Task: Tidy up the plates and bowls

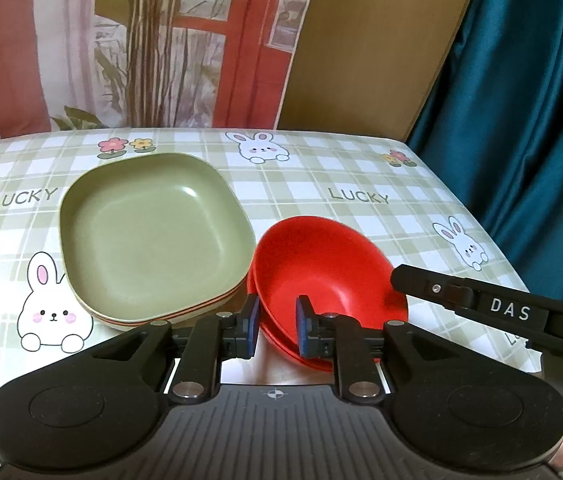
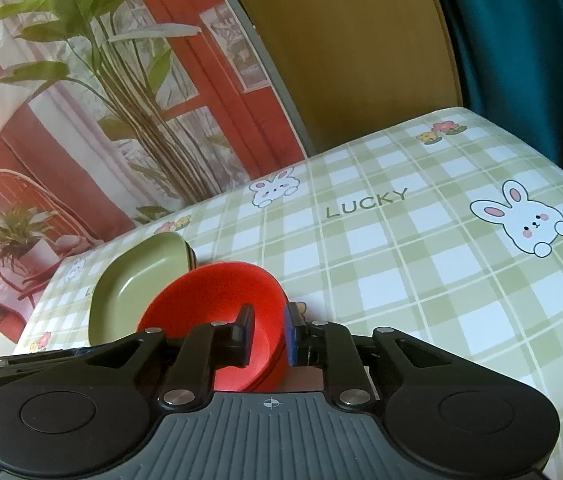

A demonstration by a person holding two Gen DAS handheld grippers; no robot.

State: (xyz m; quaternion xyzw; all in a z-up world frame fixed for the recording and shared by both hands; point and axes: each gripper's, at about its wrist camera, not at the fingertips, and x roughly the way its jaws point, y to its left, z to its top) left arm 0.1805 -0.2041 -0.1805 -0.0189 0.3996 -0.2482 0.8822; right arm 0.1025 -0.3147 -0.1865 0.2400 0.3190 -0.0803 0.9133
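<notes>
Table under a green-check tablecloth point(image 1: 313, 176) printed with rabbits and "LUCKY".

Landmark: stack of square plates point(image 1: 153, 236). The top one is olive green, with an orange edge and a cream edge showing beneath it at the near corner. The exact count is unclear. The top plate holds nothing.

Red bowls point(image 1: 321, 264): just beside the plate stack, on its right in the left wrist view, the rim almost touching the stack's near corner. There are two, nested. The upper bowl sits tilted inside the lower, whose rim shows as a second red arc under the near edge. The upper bowl holds no contents.

Left gripper point(image 1: 277, 330): at the near rim of the red bowls, on the side closest to the plate stack. The jaws are slightly spread, with the rim running through the gap. One blue pad is outside the bowl and one inside. A visible gap remains, so it is not pinching.

Right gripper point(image 2: 267, 332): at the bowls' rim on the side away from the plate stack. One finger is inside the upper bowl. The blue pad is outside, close against the wall. The jaws are a little apart and not clamped on the wall.

Behind the plate stack hangs a printed backdrop point(image 1: 201, 40) of a plant and a red window.
</notes>
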